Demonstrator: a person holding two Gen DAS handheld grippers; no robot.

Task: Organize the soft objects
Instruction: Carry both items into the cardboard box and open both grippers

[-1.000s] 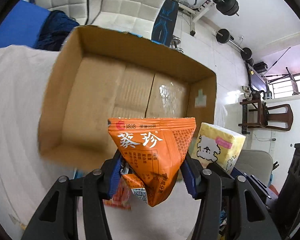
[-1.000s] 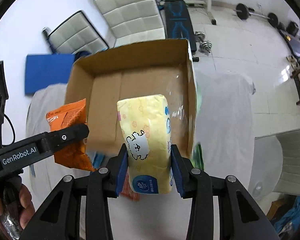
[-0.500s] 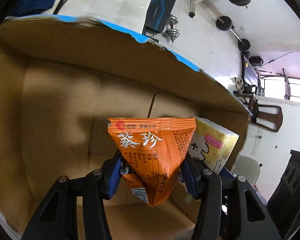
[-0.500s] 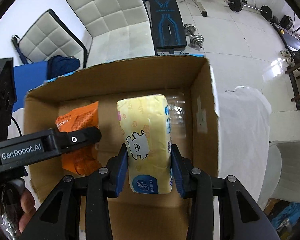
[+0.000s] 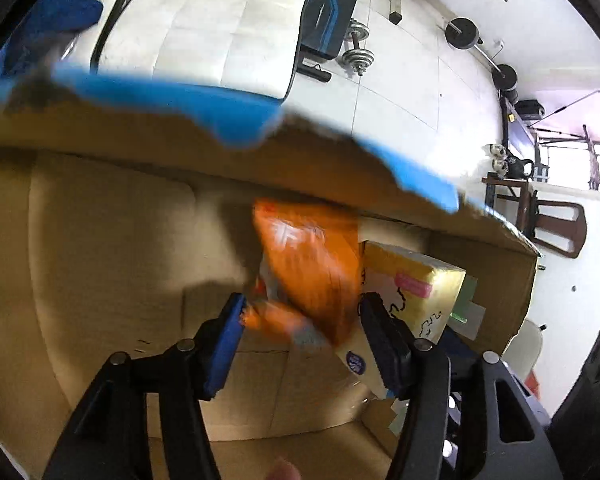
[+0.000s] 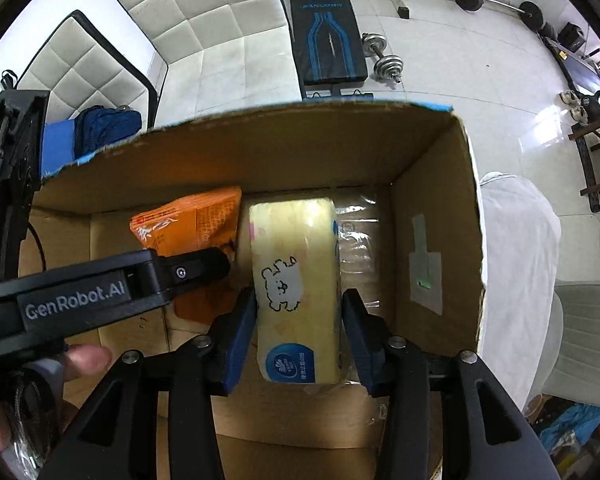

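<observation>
Both grippers are inside an open cardboard box (image 6: 432,200); the box wall also shows in the left wrist view (image 5: 100,240). My left gripper (image 5: 304,340) is open; the orange snack bag (image 5: 312,256) is blurred, dropping clear of its pads. The bag lies on the box floor in the right wrist view (image 6: 192,224), behind the left gripper's finger (image 6: 196,268). My right gripper (image 6: 300,332) is open with gaps either side of the yellow tissue pack (image 6: 296,280), which rests on the box floor; the pack also shows in the left wrist view (image 5: 412,292).
The box stands on a surface covered with white cloth (image 6: 516,248). Beyond it are white padded chairs (image 6: 204,36), a blue-black weight bench (image 6: 324,24), dumbbells (image 6: 384,56) and a blue cloth (image 6: 104,128). A wooden chair (image 5: 556,228) stands at the right.
Both grippers went deeper into the box and opened. The orange bag left the left gripper and fell towards the floor. The tissue pack was let go and now lies on the box floor.
</observation>
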